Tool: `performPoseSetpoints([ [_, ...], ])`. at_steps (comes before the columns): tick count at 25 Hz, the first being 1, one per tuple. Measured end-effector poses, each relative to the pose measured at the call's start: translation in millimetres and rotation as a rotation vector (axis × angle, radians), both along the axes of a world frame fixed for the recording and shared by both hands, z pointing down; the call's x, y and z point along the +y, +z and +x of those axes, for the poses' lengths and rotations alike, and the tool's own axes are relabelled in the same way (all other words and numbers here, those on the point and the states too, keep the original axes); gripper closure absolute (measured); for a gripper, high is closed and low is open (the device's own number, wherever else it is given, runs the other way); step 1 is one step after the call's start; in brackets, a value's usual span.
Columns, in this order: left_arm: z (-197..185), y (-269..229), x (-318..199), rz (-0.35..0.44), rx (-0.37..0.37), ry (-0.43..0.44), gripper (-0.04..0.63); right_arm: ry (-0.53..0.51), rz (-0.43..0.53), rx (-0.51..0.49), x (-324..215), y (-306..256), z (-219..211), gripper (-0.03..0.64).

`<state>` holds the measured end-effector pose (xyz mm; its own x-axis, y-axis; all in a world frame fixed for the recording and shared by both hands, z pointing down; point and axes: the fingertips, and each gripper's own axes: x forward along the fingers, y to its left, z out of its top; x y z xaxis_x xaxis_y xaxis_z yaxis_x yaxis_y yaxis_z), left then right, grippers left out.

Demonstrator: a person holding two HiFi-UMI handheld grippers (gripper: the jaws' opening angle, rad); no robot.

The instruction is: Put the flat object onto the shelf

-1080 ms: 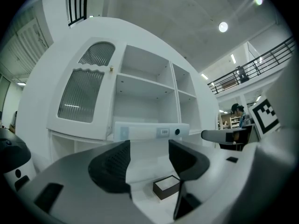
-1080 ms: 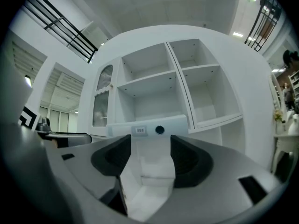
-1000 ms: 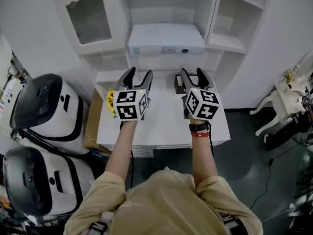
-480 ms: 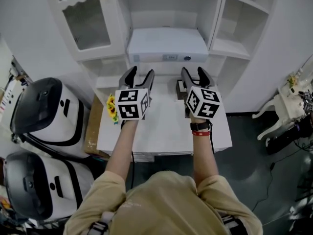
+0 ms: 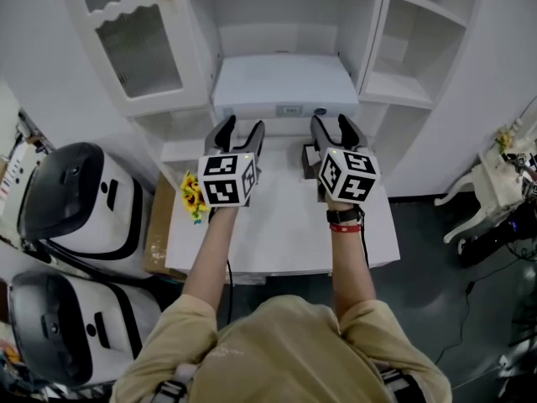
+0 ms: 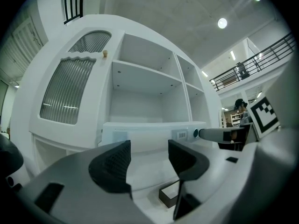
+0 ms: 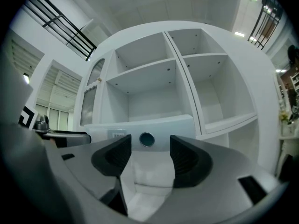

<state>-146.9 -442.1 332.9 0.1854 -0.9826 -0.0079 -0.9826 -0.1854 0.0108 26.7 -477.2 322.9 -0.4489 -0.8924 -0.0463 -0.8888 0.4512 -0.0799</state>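
Observation:
The flat object, a wide white box (image 5: 285,78) with a small label and a round dark button on its front edge, lies on the bottom board of the white cabinet's middle compartment. It also shows in the left gripper view (image 6: 154,134) and the right gripper view (image 7: 140,127). My left gripper (image 5: 240,126) and right gripper (image 5: 332,122) hover side by side over the white table (image 5: 277,225), just short of the box. Both stand open with nothing between the jaws (image 6: 148,160) (image 7: 147,155).
A small dark box (image 5: 307,154) (image 6: 169,195) sits on the table by the right gripper. Yellow flowers (image 5: 193,193) stand at the table's left edge. A cardboard box (image 5: 158,225) and two white-and-black machines (image 5: 71,191) are at left, a white chair (image 5: 491,183) at right.
Both grippers have kept almost the same places and the same opening. The head view has shifted, so more of the cabinet shows above them.

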Motion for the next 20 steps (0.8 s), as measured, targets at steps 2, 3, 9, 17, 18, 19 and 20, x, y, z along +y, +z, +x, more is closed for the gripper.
performPoseSetpoints([
  [2, -0.5, 0.4, -6.0, -0.002, 0.002, -0.002, 0.328, -0.002, -0.003, 0.002, -5.6, 0.4, -1.1, 0.342],
  [3, -0.8, 0.4, -8.7, -0.001, 0.002, -0.005, 0.328, -0.003, -0.003, 0.003, -8.3, 0.6, -1.8, 0.342],
  [9, -3.3, 0.3, -21.6, 0.003, 0.003, -0.016, 0.334, 0.002, 0.003, 0.006, -22.2, 0.8, -3.4, 0.347],
  [17, -6.5, -0.7, -36.2, 0.0, 0.011, -0.02, 0.336, -0.006, 0.0, 0.004, -37.9, -0.5, -6.7, 0.347],
  [18, -6.7, -1.0, -38.1, 0.0, 0.014, -0.02, 0.335, -0.008, 0.0, 0.003, -39.8, -0.7, -6.9, 0.347],
  [19, -6.9, -1.3, -40.0, 0.0, 0.017, -0.021, 0.334, -0.01, -0.001, 0.003, -41.7, -0.8, -7.1, 0.347],
  [20, -6.9, -1.7, -41.9, 0.001, 0.02, -0.022, 0.336, -0.012, 0.0, 0.003, -43.5, -1.0, -7.2, 0.347],
])
